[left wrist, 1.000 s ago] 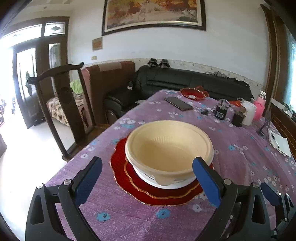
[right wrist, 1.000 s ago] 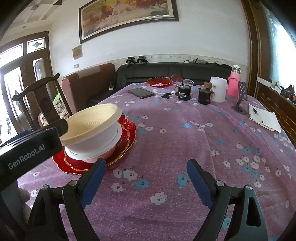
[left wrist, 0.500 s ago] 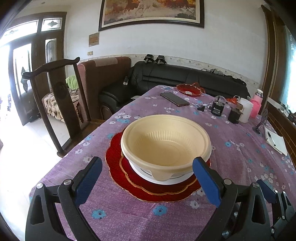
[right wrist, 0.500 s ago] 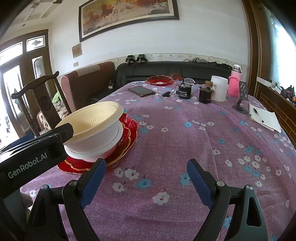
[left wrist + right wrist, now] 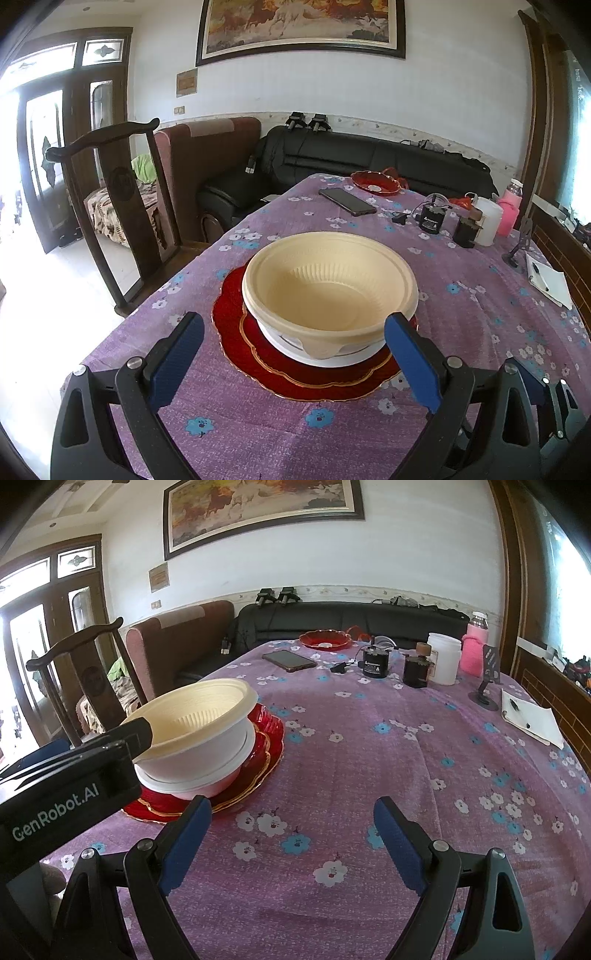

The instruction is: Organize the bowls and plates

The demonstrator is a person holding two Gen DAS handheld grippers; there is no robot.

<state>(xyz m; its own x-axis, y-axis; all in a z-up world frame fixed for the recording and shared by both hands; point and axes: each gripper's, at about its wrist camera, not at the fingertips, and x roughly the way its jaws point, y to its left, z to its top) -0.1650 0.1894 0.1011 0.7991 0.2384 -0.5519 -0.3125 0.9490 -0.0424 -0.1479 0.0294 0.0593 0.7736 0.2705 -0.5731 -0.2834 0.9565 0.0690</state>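
A cream bowl point(image 5: 328, 280) sits nested on a white bowl point(image 5: 332, 354), on stacked red plates point(image 5: 236, 306) near the table's left front. In the right wrist view the cream bowl point(image 5: 199, 712) tops the white bowl point(image 5: 207, 760) and a pink bowl point(image 5: 218, 786) on the red plates point(image 5: 266, 738). My left gripper point(image 5: 295, 354) is open and empty, its fingers just short of the stack. My right gripper point(image 5: 291, 834) is open and empty over bare cloth, right of the stack. A small red dish point(image 5: 375, 182) sits at the far end.
The purple flowered tablecloth point(image 5: 369, 760) covers the table. A phone point(image 5: 290, 661), black jars point(image 5: 376, 662), a white tub point(image 5: 443, 659), a pink bottle point(image 5: 474, 650) and a notepad point(image 5: 528, 716) lie at the far and right side. A wooden chair point(image 5: 122, 206) stands left.
My left gripper has drawn back slightly from the stack and its view has shifted. The right gripper has barely moved. Both stay open.
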